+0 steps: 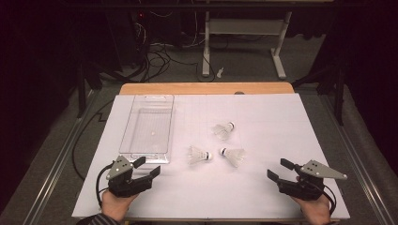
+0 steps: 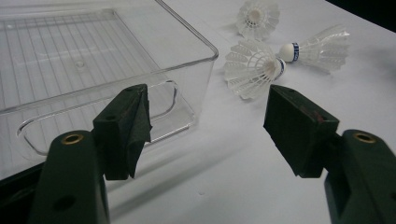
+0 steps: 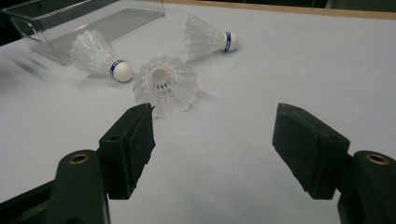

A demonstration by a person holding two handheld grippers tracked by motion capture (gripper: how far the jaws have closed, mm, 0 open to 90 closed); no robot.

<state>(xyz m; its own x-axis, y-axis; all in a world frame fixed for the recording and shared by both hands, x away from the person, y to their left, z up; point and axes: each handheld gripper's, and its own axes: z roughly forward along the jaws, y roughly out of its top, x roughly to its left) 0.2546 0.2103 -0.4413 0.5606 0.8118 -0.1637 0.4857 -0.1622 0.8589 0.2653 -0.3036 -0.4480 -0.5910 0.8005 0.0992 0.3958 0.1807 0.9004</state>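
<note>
We see a white sheet (image 1: 263,187) covering most of the tabletop (image 1: 206,88), whose wooden far edge shows beyond the sheet. The sheet's near edge runs just in front of our two hands, and its left and right edges fall away to dark floor rails. A clear plastic tray (image 1: 136,117) lies on the left half of the sheet, its long sides running away from us, its near short end just beyond the left hand-held gripper (image 1: 146,167). The right half of the sheet is bare from the shuttlecocks out to the right edge, and a broad bare strip lies between the two hands.

Our left hand-held gripper stands wide, with nothing between the pads; in the left gripper view the tray's near wall (image 2: 154,93) sits just behind its jaws and touches neither. Our right hand-held gripper (image 1: 280,169) also stands wide and holds nothing, hovering near the sheet's right front part.

Three white shuttlecocks lie on their sides in a loose cluster near the middle of the sheet, to the right of the tray. The left shuttlecock (image 1: 199,155) is nearest the left hand-held gripper, ahead and to its right, near but apart. The right shuttlecock (image 1: 233,156) lies just beside it, corks facing each other, ahead and to the left of the right hand-held gripper. The far shuttlecock (image 1: 223,130) lies beyond both, well apart from either hand-held gripper.
</note>
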